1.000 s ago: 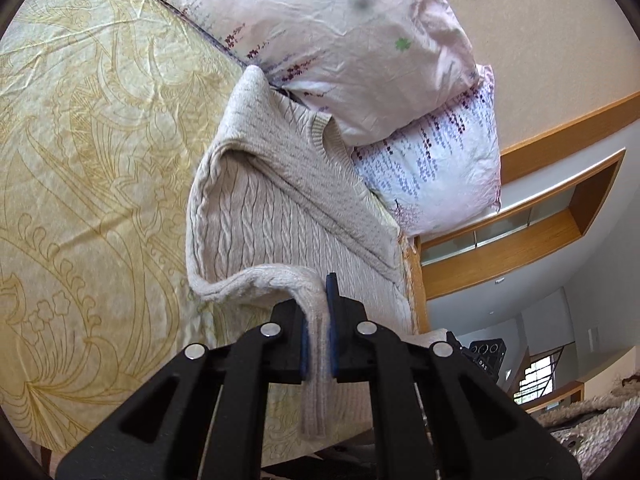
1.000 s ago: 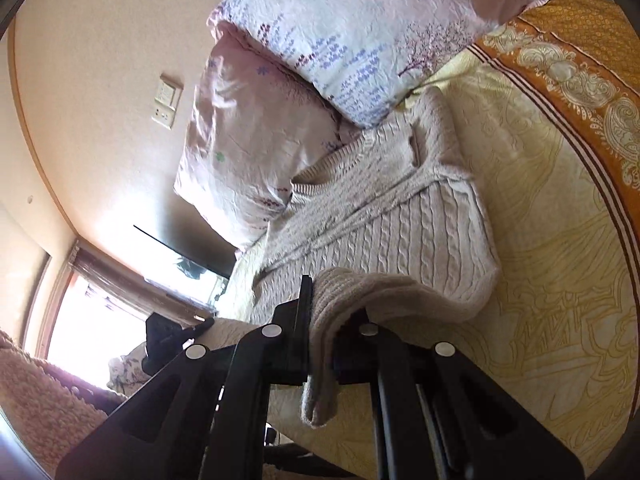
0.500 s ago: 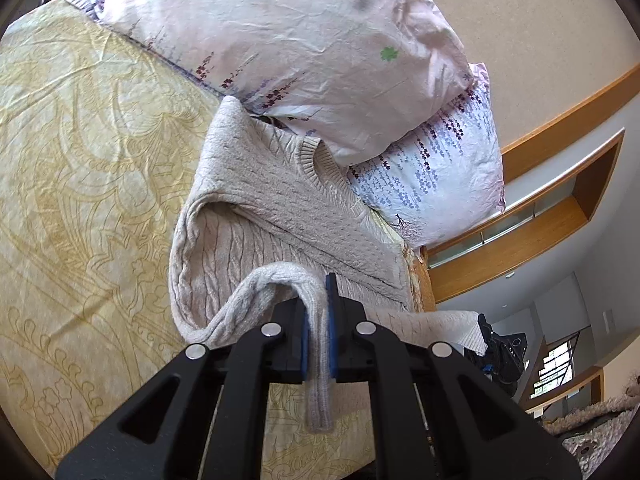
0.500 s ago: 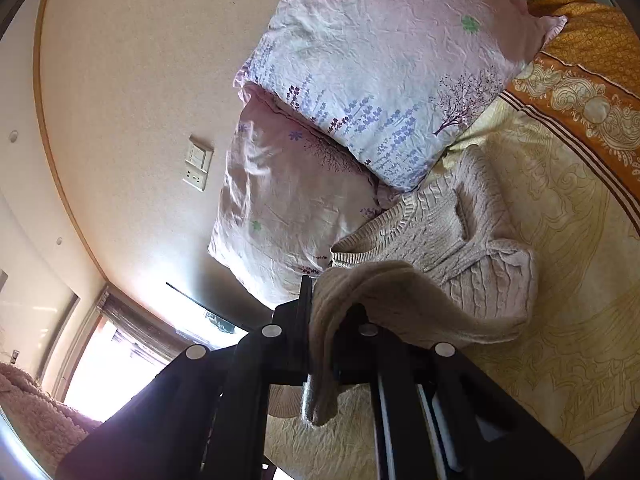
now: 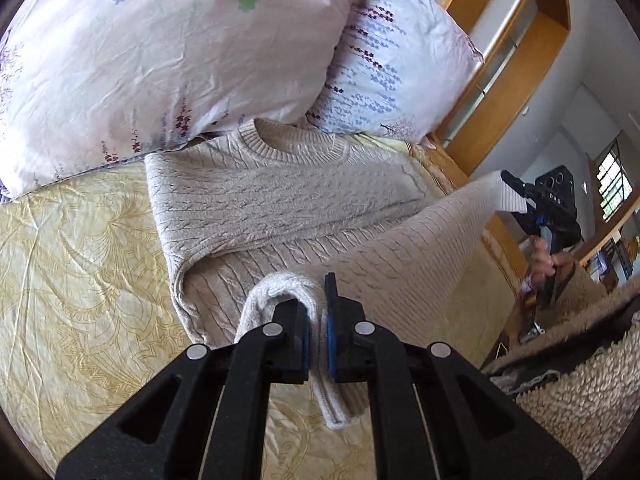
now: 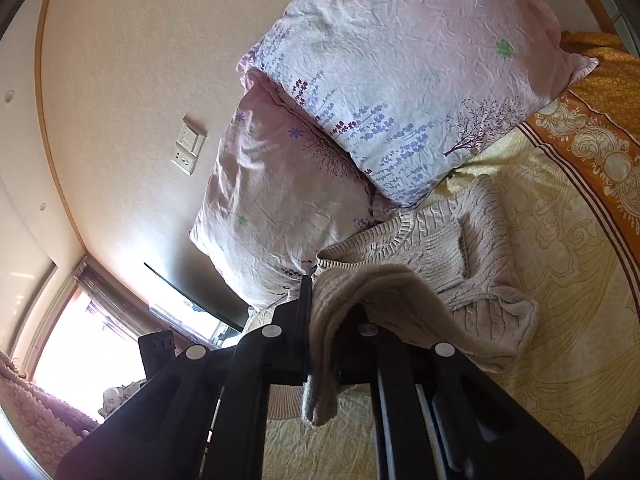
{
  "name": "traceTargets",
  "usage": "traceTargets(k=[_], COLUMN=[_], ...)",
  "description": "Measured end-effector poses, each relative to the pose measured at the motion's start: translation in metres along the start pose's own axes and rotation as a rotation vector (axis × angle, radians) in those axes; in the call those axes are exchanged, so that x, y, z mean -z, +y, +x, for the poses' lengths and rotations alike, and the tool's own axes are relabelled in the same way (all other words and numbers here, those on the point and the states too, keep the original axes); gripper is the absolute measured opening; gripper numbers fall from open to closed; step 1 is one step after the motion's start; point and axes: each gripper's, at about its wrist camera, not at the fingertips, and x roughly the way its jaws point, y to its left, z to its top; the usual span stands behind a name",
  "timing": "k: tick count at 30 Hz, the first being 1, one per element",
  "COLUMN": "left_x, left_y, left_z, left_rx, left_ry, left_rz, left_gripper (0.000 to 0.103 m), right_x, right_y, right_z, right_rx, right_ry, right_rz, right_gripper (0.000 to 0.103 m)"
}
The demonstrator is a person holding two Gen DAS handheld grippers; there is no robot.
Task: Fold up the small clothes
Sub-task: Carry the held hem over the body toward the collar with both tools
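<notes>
So there's a beige cable-knit sweater (image 5: 280, 196) lying on the bed (image 5: 80, 280), collar right up against the two floral pillows (image 5: 168, 52). The left hand-held gripper (image 5: 316, 320) is pinched tight on the ribbed hem, which loops up over its blue pads. The right hand-held gripper (image 6: 320, 344) is clamped on the other hem corner, knit draped over its fingers. In the left view, the lifted bottom half stretches taut between the two, above the flat part.
</notes>
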Motion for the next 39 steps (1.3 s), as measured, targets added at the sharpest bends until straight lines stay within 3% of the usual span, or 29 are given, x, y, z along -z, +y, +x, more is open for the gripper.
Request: traceTargets(k=[5,12,22,39], left_x=[0.001,-0.007,-0.033,-0.05], left_y=[0.009,0.041,0.069,0.135], left_z=[-0.009,-0.024,-0.024,0.039], left_rx=[0.064,0.139,0.225,0.213], left_ry=[-0.045,-0.154,-0.305,-0.393], left_rz=[-0.037,-0.205,-0.35,-0.675], left_gripper=[0.005,0.005,0.005,0.005], right_x=[-0.003,-0.014,-0.037,-0.073], right_y=[-0.002,0.003,0.005,-0.028], right_z=[0.001,0.002,0.022,0.096], right_rx=[0.007,0.003,0.009,0.149], right_ry=[-0.017,-0.058,-0.084,-0.014], right_rz=[0.007,-0.007,-0.032,-0.063], right_gripper=[0.008,0.008,0.008,0.008])
